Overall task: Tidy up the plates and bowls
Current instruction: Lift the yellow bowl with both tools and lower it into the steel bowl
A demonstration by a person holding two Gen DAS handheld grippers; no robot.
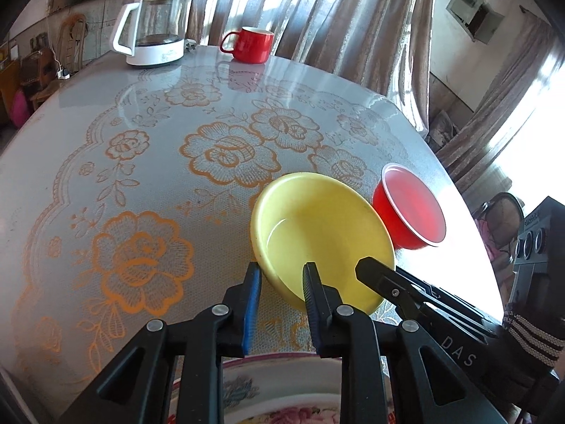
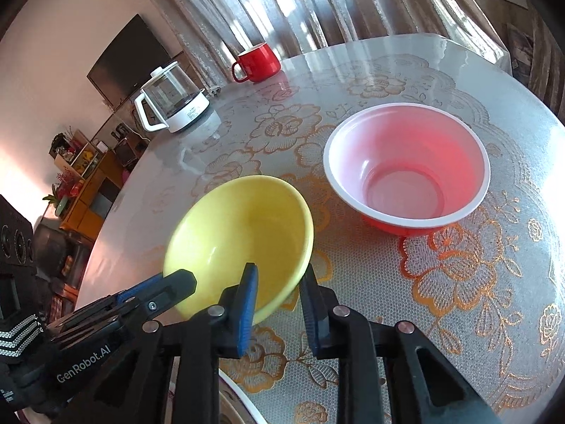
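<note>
A yellow bowl (image 1: 317, 233) sits tilted on the table, held off the cloth at its near edge; it also shows in the right wrist view (image 2: 243, 233). My left gripper (image 1: 282, 275) straddles its near rim, one finger outside, one inside, jaws partly open. My right gripper (image 2: 279, 282) straddles the rim on the other side, jaws also partly open. A red bowl with a white rim (image 1: 409, 208) stands upright beside the yellow one (image 2: 406, 169). A floral plate (image 1: 282, 395) lies under the left gripper at the table's near edge.
A red mug (image 1: 250, 44) and a glass kettle on a white base (image 1: 155, 28) stand at the far side of the round table with its floral cloth (image 1: 141, 176). Curtains hang behind. The table edge runs close on the right.
</note>
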